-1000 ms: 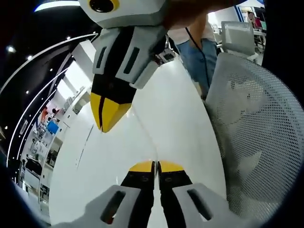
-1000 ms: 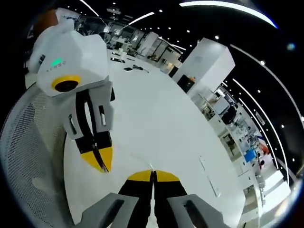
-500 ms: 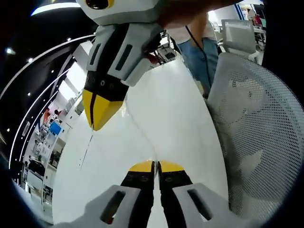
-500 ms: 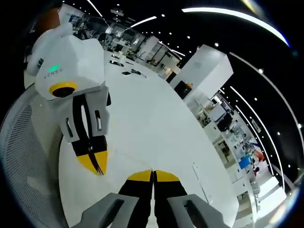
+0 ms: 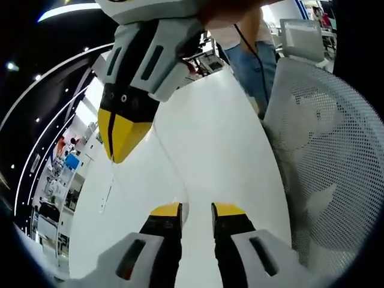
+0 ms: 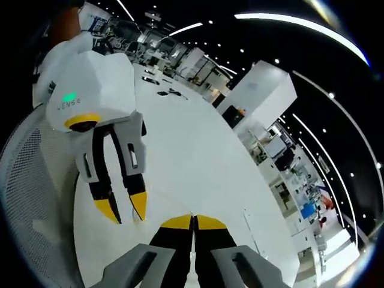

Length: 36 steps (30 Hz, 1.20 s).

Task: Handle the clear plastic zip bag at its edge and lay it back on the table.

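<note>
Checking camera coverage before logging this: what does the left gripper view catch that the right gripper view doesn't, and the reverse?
Left gripper view: a person in jeans standing at the table's far end, and a faint clear bag edge running from the shut right gripper toward the left gripper.
Right gripper view: a white pillar and small dark items far down the table.
Both: the white table, the mesh chair, the left gripper's fingers apart, the right's together.

Glossy smooth white table top; thin clear plastic zip bag, shiny crease lines; white perforated mesh chair back, matt; blue denim cloth on person.
</note>
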Available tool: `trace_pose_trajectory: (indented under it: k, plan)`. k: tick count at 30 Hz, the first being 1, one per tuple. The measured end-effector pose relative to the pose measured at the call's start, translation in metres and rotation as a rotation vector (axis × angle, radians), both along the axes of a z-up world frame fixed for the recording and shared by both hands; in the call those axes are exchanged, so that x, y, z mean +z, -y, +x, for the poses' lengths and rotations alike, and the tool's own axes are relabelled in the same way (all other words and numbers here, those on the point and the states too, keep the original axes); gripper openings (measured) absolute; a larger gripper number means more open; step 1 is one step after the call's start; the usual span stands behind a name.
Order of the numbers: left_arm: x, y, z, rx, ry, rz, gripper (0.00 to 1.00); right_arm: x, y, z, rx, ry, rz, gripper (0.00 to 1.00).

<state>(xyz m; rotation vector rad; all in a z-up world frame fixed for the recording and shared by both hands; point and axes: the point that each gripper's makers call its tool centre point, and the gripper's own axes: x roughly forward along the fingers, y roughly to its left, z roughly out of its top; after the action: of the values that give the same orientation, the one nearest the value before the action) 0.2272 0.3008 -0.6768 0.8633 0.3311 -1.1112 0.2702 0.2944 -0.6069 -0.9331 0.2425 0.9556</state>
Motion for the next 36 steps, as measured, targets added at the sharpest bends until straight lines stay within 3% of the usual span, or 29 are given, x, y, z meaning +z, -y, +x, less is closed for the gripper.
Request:
trace_pose_trajectory:
  k: [12,20,36]
  plan:
    - [-0.021,-0.007,-0.013,0.011,-0.068,0.043,0.25,-0.024,-0.005,-0.009,0.016,-0.051,-0.013,0.00]
    - [-0.027,-0.011,-0.005,0.025,-0.089,0.039,0.27,-0.043,-0.001,-0.006,0.000,-0.094,-0.033,0.00]
    - [-0.008,-0.023,0.007,0.096,-0.087,-0.060,0.17,-0.083,0.011,-0.003,-0.025,-0.163,-0.095,0.00]
